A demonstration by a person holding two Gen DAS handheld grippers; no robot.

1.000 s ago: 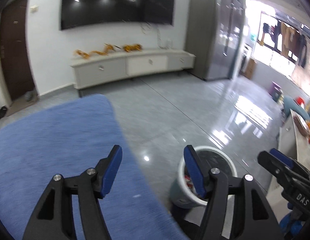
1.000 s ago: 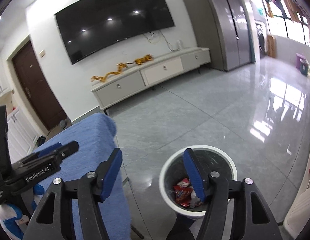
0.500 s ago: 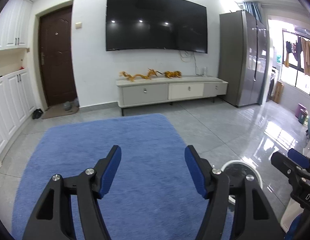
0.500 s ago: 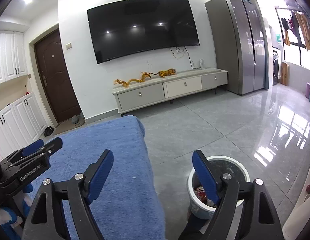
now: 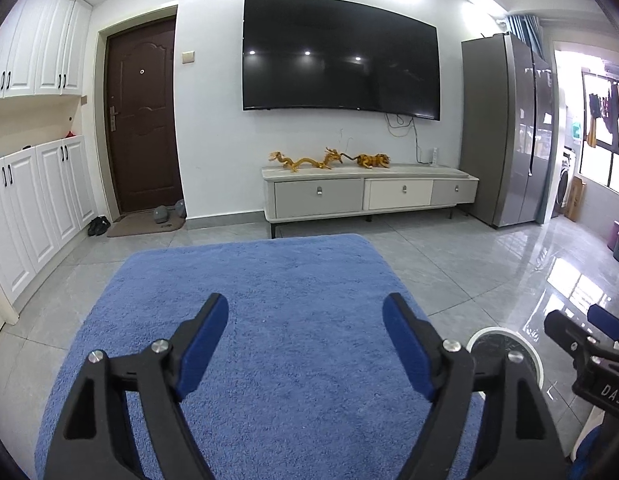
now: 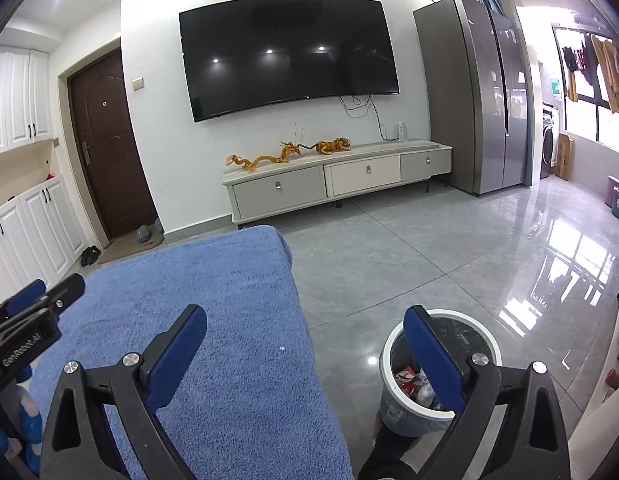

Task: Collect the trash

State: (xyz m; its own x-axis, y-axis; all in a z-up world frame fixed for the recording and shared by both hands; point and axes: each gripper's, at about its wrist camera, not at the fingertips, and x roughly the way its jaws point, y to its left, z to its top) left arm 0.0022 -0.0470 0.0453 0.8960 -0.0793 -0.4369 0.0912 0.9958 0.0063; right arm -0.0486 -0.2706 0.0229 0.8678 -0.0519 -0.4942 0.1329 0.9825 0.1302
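A round bin with a white rim [image 6: 441,356] stands on the floor to the right of a blue-covered table [image 6: 213,320]. Crumpled wrappers [image 6: 413,382] lie inside it. In the left wrist view only part of the bin's rim [image 5: 505,344] shows behind my finger. My left gripper [image 5: 305,344] is open and empty above the blue cover [image 5: 269,300]. My right gripper [image 6: 305,356] is open and empty, over the table's right edge, with its right finger in front of the bin. No trash shows on the blue cover.
A TV cabinet [image 5: 369,196] with golden dragon figures stands against the far wall under a large TV. A grey fridge [image 5: 505,128] is at the right, white cupboards [image 5: 37,208] and a brown door at the left. The floor is glossy grey tile.
Both grippers have tilted up and drawn back from the bin. The left one swung left, from over the bin to over the blue cover. Both stayed open and empty.
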